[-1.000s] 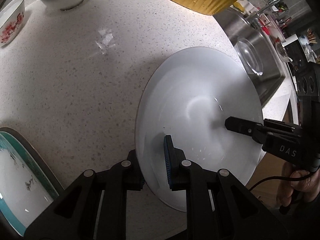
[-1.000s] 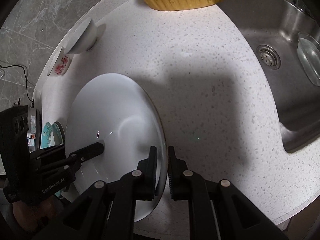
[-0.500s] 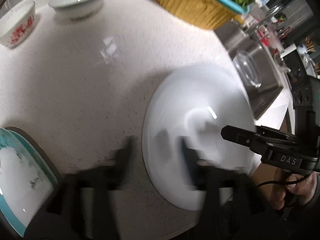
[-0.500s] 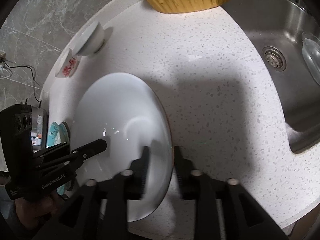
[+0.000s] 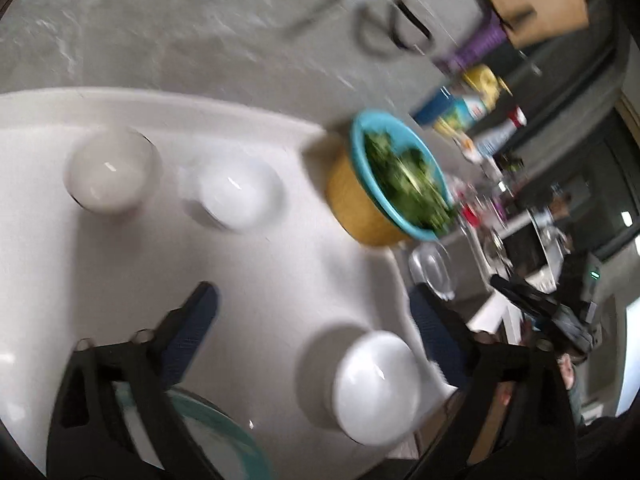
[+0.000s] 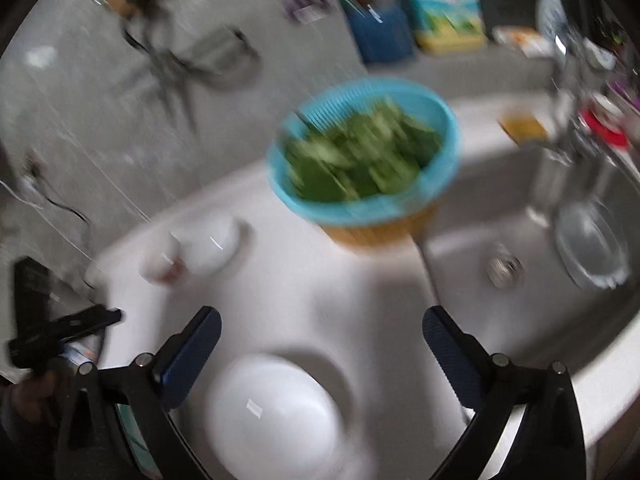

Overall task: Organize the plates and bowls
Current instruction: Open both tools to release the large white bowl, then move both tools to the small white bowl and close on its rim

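Both views are motion-blurred. The large white plate (image 5: 376, 386) lies flat on the white counter (image 5: 260, 288) near its front edge; it also shows in the right wrist view (image 6: 274, 420). My left gripper (image 5: 316, 320) is open and empty, raised above the counter, left of the plate. My right gripper (image 6: 322, 330) is open and empty, just above and behind the plate. Two small bowls (image 5: 110, 172) (image 5: 236, 194) sit at the back left; in the right wrist view they are the white bowl (image 6: 210, 246) and the red-patterned bowl (image 6: 160, 264). A teal-rimmed plate (image 5: 208, 436) lies at the near left.
A blue colander of greens in a yellow basket (image 5: 396, 184) (image 6: 364, 156) stands at the back. The steel sink (image 6: 520, 248) holds a glass dish (image 6: 592, 244). Bottles and boxes (image 6: 444, 4) line the back wall. The other gripper (image 6: 64, 330) shows at left.
Both grippers have let go of the white plate, opened wide and pulled up and back. The plate now lies flat on the counter.
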A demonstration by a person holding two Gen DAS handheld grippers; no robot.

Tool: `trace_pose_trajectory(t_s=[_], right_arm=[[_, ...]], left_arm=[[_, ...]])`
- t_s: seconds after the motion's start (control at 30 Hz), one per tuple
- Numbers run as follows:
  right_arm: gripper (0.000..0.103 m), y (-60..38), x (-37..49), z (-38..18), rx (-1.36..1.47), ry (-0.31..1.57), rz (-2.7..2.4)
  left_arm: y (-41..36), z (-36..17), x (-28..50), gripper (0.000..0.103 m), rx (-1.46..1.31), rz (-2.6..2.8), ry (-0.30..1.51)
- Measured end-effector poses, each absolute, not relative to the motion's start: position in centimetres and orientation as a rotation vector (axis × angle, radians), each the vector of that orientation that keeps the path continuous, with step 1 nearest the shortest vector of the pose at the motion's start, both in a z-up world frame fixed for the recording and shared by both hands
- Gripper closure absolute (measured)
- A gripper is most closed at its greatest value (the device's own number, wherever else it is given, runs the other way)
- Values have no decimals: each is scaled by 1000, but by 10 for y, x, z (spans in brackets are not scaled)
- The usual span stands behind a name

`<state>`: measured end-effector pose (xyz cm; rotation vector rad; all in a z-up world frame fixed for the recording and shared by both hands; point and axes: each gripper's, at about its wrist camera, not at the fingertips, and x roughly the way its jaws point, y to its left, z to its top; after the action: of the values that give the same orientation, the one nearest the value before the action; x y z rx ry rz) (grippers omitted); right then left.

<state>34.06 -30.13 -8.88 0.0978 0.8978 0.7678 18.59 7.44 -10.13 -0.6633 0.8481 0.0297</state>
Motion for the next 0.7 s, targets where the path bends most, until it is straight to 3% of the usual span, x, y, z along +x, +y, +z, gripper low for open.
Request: trace_pose_trajectory(t_s=[0.23,0.7], right_arm=[[0,-183,353,-75,-36,934,1030],[7,-31,447,-151,-422,1161,885]], left_arm=[[142,-127,218,0,-788,112,918],[129,-204,305,0,-638,371,1047]])
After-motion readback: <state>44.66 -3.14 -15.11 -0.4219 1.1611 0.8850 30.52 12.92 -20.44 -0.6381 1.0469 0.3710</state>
